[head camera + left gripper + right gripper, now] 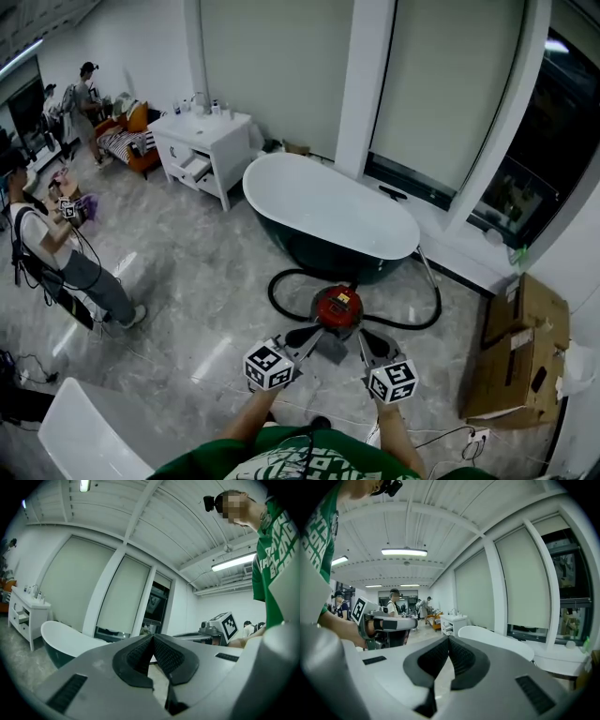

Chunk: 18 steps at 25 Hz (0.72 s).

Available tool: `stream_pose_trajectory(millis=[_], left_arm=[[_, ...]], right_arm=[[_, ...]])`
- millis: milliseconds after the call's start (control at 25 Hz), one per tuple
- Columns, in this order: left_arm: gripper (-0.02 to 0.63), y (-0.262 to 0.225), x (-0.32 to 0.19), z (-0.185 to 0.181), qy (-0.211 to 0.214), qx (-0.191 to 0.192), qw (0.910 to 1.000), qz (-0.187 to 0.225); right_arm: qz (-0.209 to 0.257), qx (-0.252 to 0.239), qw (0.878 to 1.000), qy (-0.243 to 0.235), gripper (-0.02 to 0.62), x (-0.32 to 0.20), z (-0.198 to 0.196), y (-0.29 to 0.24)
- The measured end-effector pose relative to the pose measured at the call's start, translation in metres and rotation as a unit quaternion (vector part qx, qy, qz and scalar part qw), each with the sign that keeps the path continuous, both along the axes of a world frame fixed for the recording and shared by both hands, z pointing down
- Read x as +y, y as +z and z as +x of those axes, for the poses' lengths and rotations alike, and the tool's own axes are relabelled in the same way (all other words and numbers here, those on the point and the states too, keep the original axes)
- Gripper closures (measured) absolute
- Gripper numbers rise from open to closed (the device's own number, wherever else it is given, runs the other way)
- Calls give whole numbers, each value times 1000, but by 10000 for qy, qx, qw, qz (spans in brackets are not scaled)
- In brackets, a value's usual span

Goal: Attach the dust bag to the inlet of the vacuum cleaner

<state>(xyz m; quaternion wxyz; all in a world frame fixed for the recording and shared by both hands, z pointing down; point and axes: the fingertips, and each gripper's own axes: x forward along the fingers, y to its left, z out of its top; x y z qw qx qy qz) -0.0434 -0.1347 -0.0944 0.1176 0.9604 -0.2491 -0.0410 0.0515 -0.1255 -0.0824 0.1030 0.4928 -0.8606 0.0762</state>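
The red vacuum cleaner stands on the marble floor in front of me, and its black hose loops around it on both sides. A grey flat piece lies just below it, between my grippers; I cannot tell whether it is the dust bag. My left gripper points at the vacuum from the lower left, shut and holding nothing. My right gripper comes in from the lower right, also shut and holding nothing. Both are raised and look across the room, each with the other in view.
A white bathtub with a dark green shell stands right behind the vacuum. A white cabinet is at the back left, and cardboard boxes at the right. A person stands at the left. A white panel lies at the lower left.
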Motion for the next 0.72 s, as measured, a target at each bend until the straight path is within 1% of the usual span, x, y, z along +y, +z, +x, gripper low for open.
stream_pose_trajectory(millis=[360,560,720], left_arm=[[603,-2,-11,-20,-140,7,9999,4],[603,2,-14,-26,-254,-65,9996,-60],[603,4,-14,-21,-247,-51,9997,-71]], right_arm=[[61,-14,9999,-82,588,-10,-22,-7],[54,-112,9999,-27,588,-10,-22,-8],[9,-141,9999,-4,588,-7,-18,-4]])
